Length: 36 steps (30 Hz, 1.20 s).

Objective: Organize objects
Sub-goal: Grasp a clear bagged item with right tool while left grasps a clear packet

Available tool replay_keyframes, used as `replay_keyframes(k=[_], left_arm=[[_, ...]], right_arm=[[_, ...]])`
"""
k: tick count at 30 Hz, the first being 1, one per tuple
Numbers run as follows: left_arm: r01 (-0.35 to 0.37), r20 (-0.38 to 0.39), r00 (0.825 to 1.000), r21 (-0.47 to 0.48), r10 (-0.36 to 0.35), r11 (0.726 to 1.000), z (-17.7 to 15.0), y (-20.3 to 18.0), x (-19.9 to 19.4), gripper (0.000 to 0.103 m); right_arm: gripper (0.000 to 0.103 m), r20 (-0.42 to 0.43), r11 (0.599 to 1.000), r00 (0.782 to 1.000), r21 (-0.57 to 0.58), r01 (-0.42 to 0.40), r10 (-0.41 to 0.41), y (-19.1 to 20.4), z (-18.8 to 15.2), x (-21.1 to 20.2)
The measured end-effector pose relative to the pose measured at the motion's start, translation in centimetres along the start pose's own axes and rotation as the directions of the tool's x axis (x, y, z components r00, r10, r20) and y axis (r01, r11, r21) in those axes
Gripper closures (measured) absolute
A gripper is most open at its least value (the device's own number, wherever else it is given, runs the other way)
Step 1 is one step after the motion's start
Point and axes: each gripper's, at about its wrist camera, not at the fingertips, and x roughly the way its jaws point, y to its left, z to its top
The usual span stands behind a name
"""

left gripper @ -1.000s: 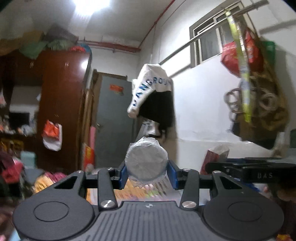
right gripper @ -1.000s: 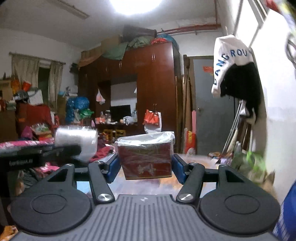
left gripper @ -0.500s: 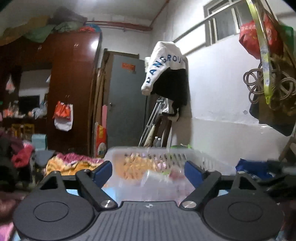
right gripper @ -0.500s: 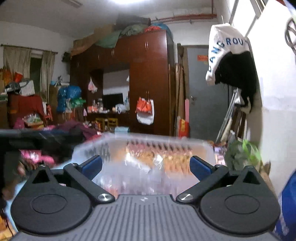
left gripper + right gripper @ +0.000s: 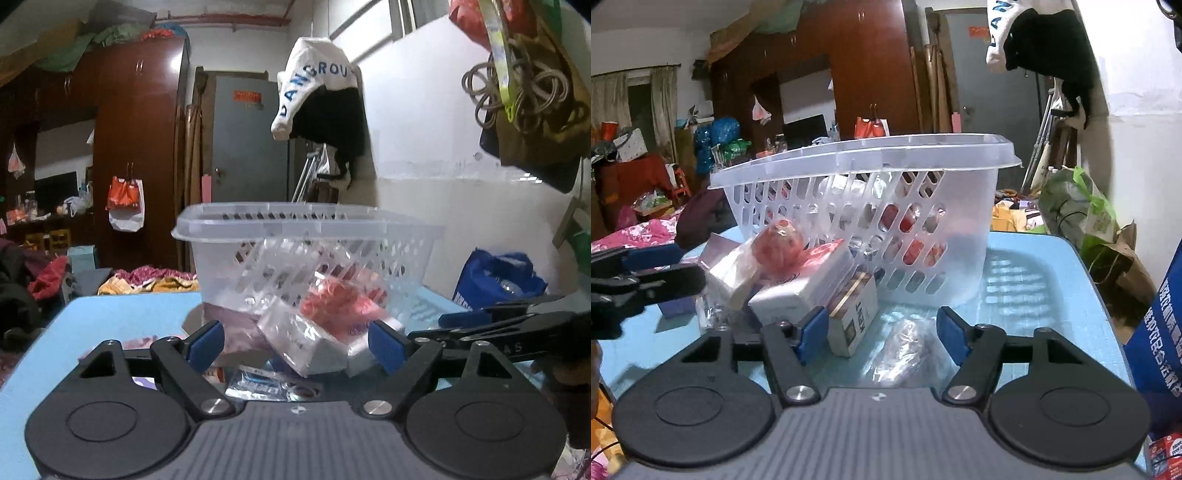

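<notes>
A clear slotted plastic basket (image 5: 923,192) stands on the light blue table (image 5: 1034,288), with wrapped items inside; it also shows in the left wrist view (image 5: 229,258). Before it lie wrapped packets: a red-topped one (image 5: 777,245), a white box (image 5: 809,284), a brown-and-white carton (image 5: 855,310) and a clear bag (image 5: 908,343). My right gripper (image 5: 882,338) is open and empty, low over the clear bag. My left gripper (image 5: 297,341) is open and empty, its fingers either side of a wrapped white-and-red packet (image 5: 325,325).
A blue bag (image 5: 1160,332) stands at the table's right edge; it also shows in the left wrist view (image 5: 498,277). A green bag (image 5: 1078,210) sits beyond the table by the white wall. The other gripper (image 5: 639,284) shows at the left.
Both grippers held wrapped items a second ago, then opened and let them go over the basket. Both have since dropped low, towards the packets on the table in front of the basket.
</notes>
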Motion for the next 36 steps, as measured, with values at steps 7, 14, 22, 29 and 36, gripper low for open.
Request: replay_keyframes(k=[7,14,22,29,36], left_arm=[[-0.038,-0.031,0.999,0.002,0.038,0.999,-0.3,-0.9,1.7,0.016],[-0.017,-0.099,0.995,-0.029,0.014,0.999,-0.3,-1.2,3.2,0.049],[-0.026,-0.012,1.000,-0.072,0.025,0.997,-1.4,-0.2,0.6,0.055],[-0.007,0.037,0.999,-0.085,0.011,0.996,-1.8,0.4,-1.0,0.055],[-0.030,0.080,0.996,-0.094,0.038,0.995,-2.0,0.9,-2.5,0.055]], right_arm=[[0.056,-0.046,0.999,0.998,-0.034,0.039,-0.040,-0.4,-1.1,0.0],[0.059,-0.050,0.999,0.998,-0.024,0.033,-0.034,-0.6,-2.5,-0.6],[0.059,-0.013,0.999,0.999,0.005,0.039,-0.039,-0.7,-3.4,-2.0],[0.059,0.025,0.999,0.999,0.023,0.046,-0.046,-0.8,-4.1,-2.8],[0.059,0.068,0.999,0.997,0.019,0.046,-0.047,-0.2,-3.6,-4.0]])
